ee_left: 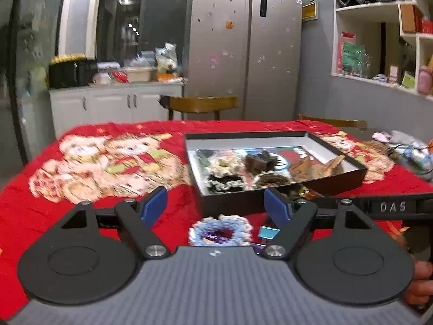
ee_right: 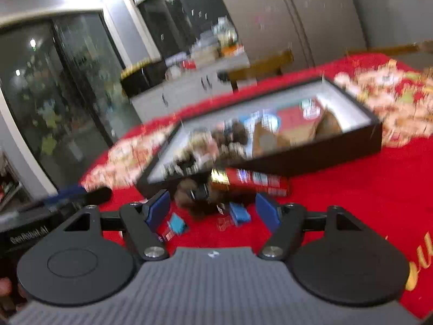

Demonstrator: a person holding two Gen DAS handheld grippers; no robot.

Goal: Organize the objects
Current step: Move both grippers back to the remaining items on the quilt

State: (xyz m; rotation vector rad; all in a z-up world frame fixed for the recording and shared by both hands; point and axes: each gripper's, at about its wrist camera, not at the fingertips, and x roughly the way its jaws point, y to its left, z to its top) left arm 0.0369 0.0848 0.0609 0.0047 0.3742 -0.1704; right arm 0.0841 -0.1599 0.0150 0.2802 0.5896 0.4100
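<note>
Two grippers, left [ee_left: 216,205] and right [ee_right: 213,208]: jaws spread, empty | red packet [ee_right: 251,180] lies along box [ee_right: 311,159] front

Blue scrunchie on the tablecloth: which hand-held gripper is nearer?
Left. The blue scrunchie lies just below the open left hand-held gripper; the right hand-held gripper hovers over the blue clips.

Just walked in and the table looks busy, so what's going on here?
A person with a claw in each hand is tidying small hair accessories into a black box on the red tablecloth. Several scrunchies and clips already lie inside. Both claws are open and empty. The left claw hovers over a pale blue scrunchie in front of the box; the right claw points at a brown scrunchie and small blue clips.
</note>
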